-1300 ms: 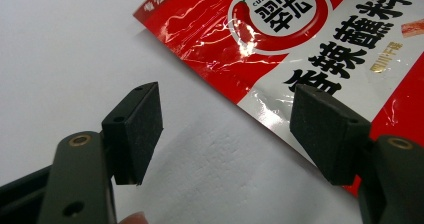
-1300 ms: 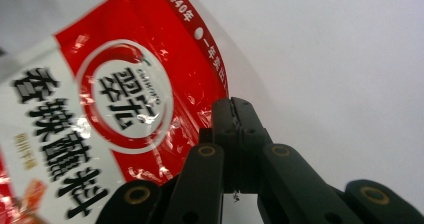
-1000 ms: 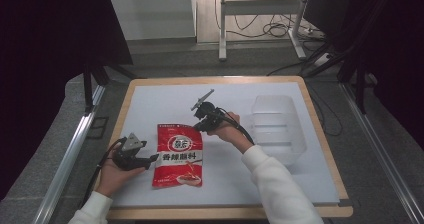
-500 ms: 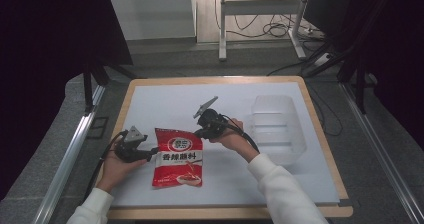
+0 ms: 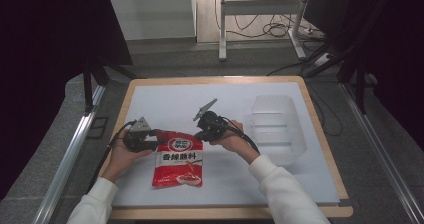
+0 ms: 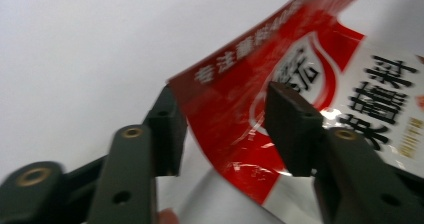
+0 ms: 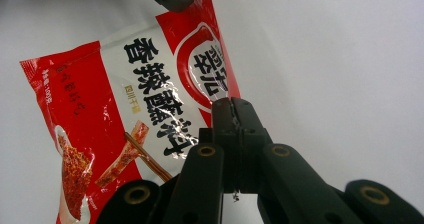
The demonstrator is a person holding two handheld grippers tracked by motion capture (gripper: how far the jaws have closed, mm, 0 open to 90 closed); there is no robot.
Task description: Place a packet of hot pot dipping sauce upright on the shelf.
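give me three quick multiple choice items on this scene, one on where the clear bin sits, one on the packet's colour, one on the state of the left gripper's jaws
1. Where is the clear plastic bin on the table?
A. on the person's right side
B. on the person's left side
C. on top of the packet

2. What is the main colour of the seasoning packet?
A. blue
B. red
C. green

3. How do the jaws of the left gripper stand?
A. shut on nothing
B. folded away
C. apart, with the packet's corner between them

Answers: 1 A, the high view shows it beyond the right hand; 2 B, red with a white panel; 3 C, the left gripper view shows a gap with the packet's edge in it.
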